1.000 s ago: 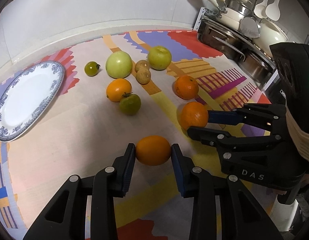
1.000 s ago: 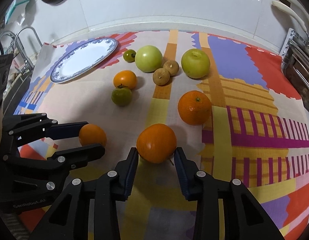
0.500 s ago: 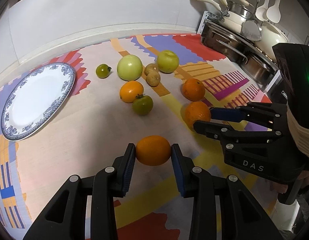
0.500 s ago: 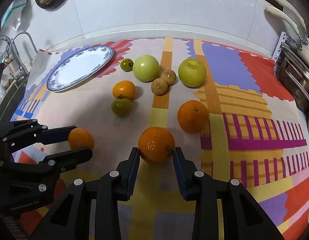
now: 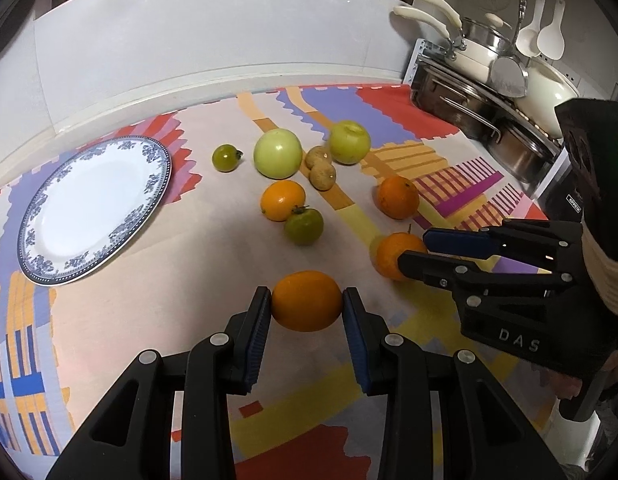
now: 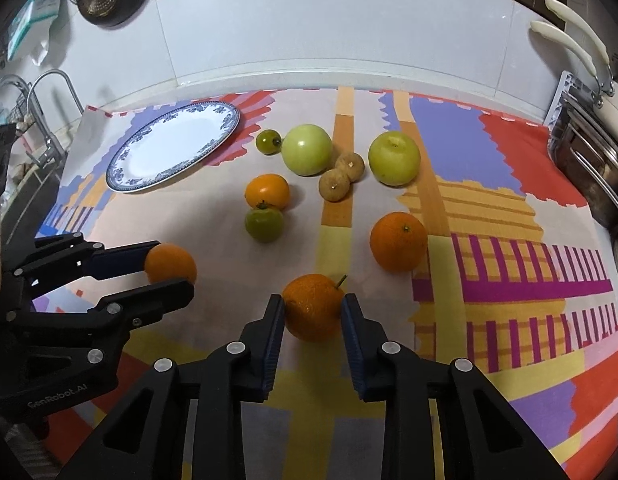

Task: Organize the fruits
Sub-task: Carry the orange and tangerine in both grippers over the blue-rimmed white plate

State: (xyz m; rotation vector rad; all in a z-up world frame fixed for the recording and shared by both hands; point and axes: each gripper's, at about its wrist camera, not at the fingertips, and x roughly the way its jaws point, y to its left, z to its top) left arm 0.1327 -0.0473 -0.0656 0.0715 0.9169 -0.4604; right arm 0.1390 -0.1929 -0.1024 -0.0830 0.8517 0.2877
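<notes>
The left gripper is clamped on a smooth orange, both pads tight vs. its sides, low over the patterned mat. The right gripper has just been closing and now pinches a stemmed orange btw. its pads. The blue-rimmed plate sits far left w/ nothing on it; other fruit lies mid-mat.

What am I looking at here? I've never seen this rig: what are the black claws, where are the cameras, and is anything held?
No robot: a person holds a two-finger gripper in each hand, each with a fisheye camera looking along its fingers. The left gripper is clamped on a smooth orange. The right gripper has just been closing and now grips a stemmed orange. Each view also shows the other gripper from the side. On the patterned cloth lie green and orange fruits and an empty blue-rimmed plate.
</notes>
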